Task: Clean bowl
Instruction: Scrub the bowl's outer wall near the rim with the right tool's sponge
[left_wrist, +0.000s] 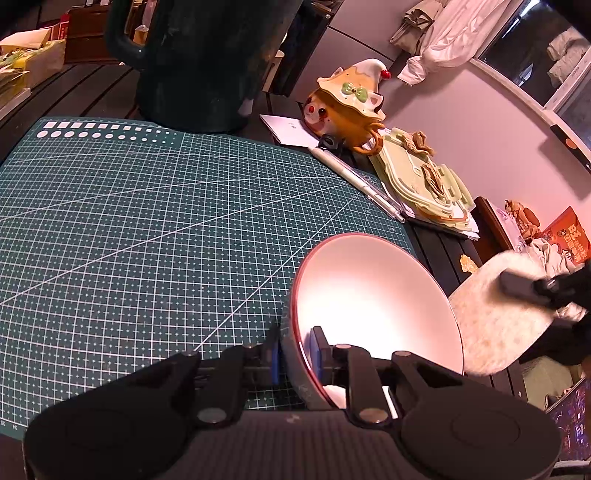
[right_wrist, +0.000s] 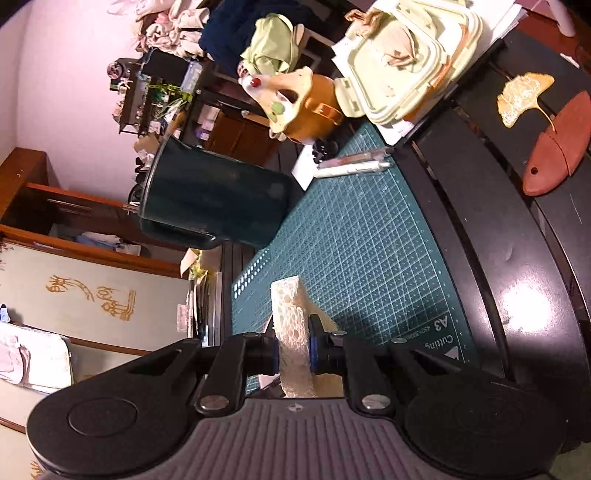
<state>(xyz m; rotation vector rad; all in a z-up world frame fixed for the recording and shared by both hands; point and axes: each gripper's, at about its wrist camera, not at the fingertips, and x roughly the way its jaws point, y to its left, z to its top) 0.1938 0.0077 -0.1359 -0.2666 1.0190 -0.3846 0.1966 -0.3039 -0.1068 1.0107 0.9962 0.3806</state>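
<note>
Over the cutting mat, left wrist view: left gripper clamped on the rim of the bowl, tilted, sponge just beside it. Right wrist view: right gripper pinching the sponge. Wiping stage; next, sponge into the bowl's inside.

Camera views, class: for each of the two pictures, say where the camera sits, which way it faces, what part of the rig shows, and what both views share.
Left wrist: sits on the left gripper, looking down over the cutting mat; its fingers pinch the rim of the tilted bowl.
Right wrist: sits on the right gripper, rolled sideways, facing along the mat; its fingers clamp the sponge.
Shared: mat, dark green pitcher, pens, orange ceramic figure.
</note>
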